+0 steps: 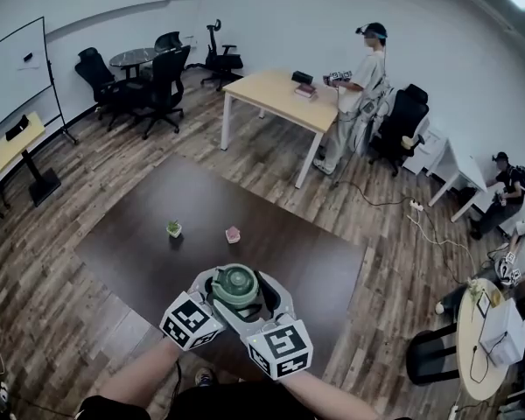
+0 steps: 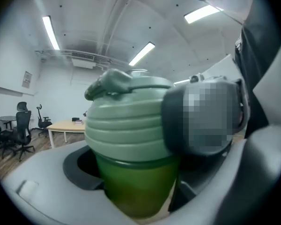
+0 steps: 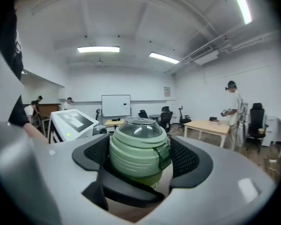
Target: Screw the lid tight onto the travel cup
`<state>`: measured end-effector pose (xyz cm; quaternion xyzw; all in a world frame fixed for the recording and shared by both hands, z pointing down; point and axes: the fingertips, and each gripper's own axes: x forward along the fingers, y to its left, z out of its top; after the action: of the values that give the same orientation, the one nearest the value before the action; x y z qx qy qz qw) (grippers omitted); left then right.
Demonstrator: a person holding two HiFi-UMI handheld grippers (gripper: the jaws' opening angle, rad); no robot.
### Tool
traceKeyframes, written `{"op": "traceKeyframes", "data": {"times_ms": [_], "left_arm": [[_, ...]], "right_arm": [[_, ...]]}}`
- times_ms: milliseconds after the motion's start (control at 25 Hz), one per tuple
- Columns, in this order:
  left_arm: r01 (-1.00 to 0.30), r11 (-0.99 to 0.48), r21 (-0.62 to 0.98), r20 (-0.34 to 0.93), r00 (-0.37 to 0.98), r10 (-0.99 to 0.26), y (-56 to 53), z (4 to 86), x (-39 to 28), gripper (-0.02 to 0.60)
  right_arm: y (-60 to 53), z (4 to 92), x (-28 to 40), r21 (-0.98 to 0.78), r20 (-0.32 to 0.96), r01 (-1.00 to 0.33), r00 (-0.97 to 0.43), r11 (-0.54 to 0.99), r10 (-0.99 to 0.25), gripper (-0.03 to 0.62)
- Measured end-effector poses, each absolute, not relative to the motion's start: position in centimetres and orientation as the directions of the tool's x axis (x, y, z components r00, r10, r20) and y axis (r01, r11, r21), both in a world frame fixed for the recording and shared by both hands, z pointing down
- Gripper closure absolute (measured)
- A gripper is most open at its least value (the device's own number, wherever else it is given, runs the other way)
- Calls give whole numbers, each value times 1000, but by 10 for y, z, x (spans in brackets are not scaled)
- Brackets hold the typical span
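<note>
Left gripper (image 2: pixel 131 172) clamped on green travel cup (image 2: pixel 138 193) body, right gripper (image 3: pixel 139 156) clamped on lid (image 3: pixel 136 137); cup held above dark table (image 1: pixel 157 261). Tightening step in hand; next likely: twist lid, hold body still.

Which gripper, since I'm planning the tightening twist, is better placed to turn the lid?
The right gripper: its jaws grip the lid, while the left gripper holds the cup below.
</note>
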<state>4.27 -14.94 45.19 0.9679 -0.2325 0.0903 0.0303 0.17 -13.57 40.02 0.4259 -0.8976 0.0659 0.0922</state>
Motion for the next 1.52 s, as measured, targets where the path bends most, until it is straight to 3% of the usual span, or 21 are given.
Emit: {"op": "traceKeyframes", "data": {"times_ms": [160, 440, 760, 880, 1000, 1120, 1280, 1400, 1520], "left_arm": [[-460, -888, 8, 188, 873, -451, -152, 450, 49, 167], [-406, -914, 6, 177, 900, -398, -146, 439, 37, 167], [-222, -975, 5, 170, 961, -218, -118, 433, 51, 167], [-141, -990, -4, 169, 976, -140, -105, 435, 57, 167], [-210, -978, -15, 197, 958, -208, -117, 442, 54, 167], [-310, -951, -19, 230, 924, -306, -132, 452, 46, 167], [-398, -917, -11, 270, 882, -385, -144, 472, 44, 167], [-415, -910, 2, 253, 880, -401, -145, 472, 48, 167], [-419, -908, 8, 230, 884, -406, -148, 466, 51, 167]], "right_arm": [[-137, 398, 8, -35, 218, -810, -578, 585, -787, 177], [-122, 366, 19, -5, 87, -576, -815, 817, -574, 174], [-102, 375, 15, 83, 194, -62, -978, 995, -77, 174], [-95, 376, 12, -17, 145, 75, -987, 997, 76, 174], [-106, 379, 8, -36, 125, -50, -991, 998, -45, 177], [-121, 387, 5, -82, 106, -321, -944, 944, -312, 178], [-135, 409, 7, -168, 209, -693, -720, 701, -662, 181], [-136, 411, 11, -154, 252, -800, -600, 580, -760, 183], [-138, 405, 12, -131, 243, -794, -606, 594, -757, 181]]}}
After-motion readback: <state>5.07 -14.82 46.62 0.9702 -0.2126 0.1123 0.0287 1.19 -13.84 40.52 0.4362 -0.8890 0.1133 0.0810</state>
